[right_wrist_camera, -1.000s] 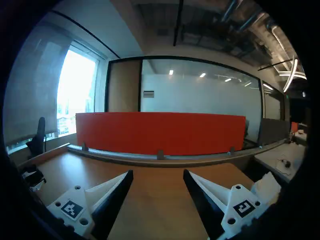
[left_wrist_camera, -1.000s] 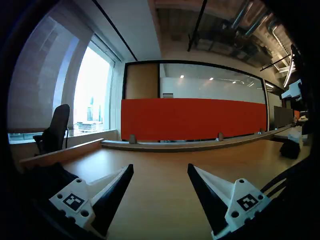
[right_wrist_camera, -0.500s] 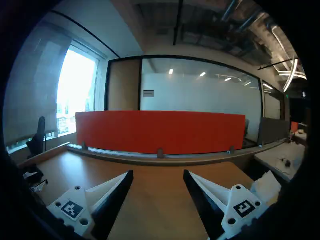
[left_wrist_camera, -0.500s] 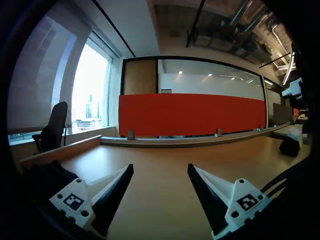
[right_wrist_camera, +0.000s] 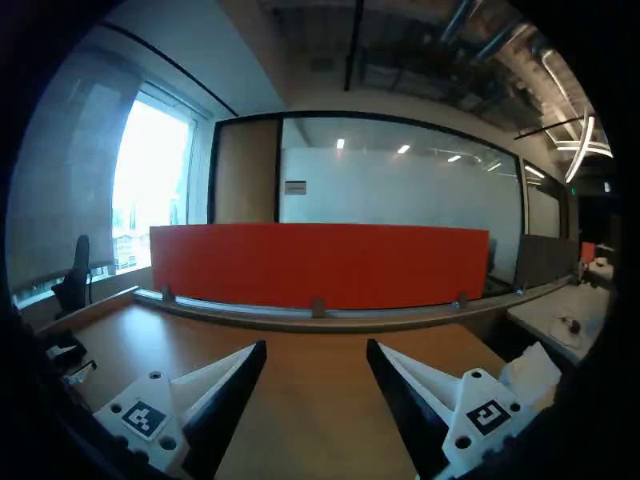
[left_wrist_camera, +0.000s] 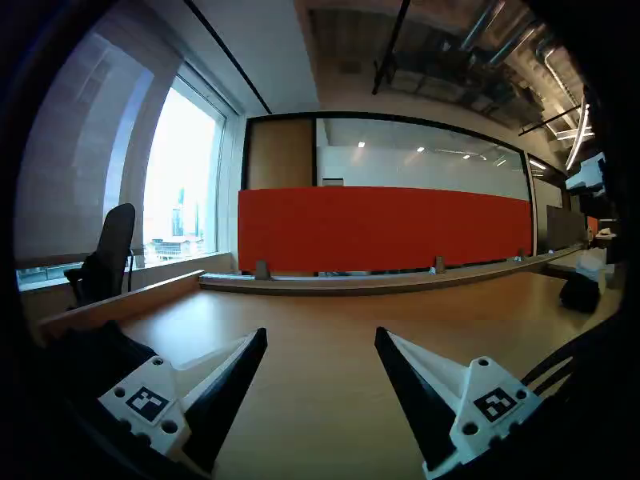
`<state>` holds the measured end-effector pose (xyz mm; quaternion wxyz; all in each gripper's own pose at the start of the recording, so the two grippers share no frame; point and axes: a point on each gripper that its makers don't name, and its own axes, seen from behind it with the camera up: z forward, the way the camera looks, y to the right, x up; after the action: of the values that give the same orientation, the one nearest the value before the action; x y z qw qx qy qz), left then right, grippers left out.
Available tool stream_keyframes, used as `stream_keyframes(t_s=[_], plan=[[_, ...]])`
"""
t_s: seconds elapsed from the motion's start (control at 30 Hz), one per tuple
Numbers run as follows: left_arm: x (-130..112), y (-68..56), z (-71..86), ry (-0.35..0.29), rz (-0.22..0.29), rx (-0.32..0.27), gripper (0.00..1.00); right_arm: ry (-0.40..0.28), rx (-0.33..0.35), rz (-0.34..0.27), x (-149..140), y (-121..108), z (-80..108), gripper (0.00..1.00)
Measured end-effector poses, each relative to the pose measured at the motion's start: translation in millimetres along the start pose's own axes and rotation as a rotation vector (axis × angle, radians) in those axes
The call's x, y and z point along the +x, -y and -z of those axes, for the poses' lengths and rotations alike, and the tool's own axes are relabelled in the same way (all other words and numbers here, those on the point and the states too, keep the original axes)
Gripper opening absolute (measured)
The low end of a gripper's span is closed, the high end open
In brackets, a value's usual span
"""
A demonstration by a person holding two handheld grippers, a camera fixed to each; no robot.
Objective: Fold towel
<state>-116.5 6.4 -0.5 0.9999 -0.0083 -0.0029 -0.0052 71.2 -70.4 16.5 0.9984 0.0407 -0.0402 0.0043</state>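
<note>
Left hand-held gripper (left_wrist_camera: pixel 318 331) held level, low over table (left_wrist_camera: pixel 336 308), fingers spread wide, nothing gripped. Right hand-held gripper (right_wrist_camera: pixel 314 343) likewise. White crumpled item (right_wrist_camera: pixel 532 374), towel identity unconfirmed, lay at table's right edge.

My left gripper (left_wrist_camera: pixel 318 334) sits low and level, aimed straight ahead with its jaws spread wide. Its two white fingers (left_wrist_camera: pixel 220 376) taper to narrow tips with dark inner faces, and each carries a square marker (left_wrist_camera: pixel 148 404) near its base. My right gripper (right_wrist_camera: pixel 314 346) is posed the same way: low, level and pointing forward, jaws wide apart. One finger sits on the left and one on the right, evenly splayed, each with its own marker.
</note>
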Motion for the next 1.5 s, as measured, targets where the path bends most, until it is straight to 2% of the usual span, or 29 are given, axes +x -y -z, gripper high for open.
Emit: stream_keyframes(t_s=[0.3, 0.8, 1.2, 1.5], plan=[[-1, 0.0, 0.1, 0.0, 0.0, 0.003, 1.0, -0.013, -0.004, -0.006, 6, -9, 2.2, 0.97], [-2, 0.0, -0.5, 0.0, 0.0, 0.003, 1.0, -0.03, -0.013, -0.006, -8, -21, 0.5, 0.97], [-3, -0.7, -1.2, 0.0, 0.0, 0.003, 1.0, -0.062, -0.061, 0.029, -44, -47, 0.5, 0.99], [-4, -0.9, -1.2, 0.0, 0.0, 0.003, 1.0, -0.068, -0.045, -0.013, -81, -56, 5.1, 0.99]])
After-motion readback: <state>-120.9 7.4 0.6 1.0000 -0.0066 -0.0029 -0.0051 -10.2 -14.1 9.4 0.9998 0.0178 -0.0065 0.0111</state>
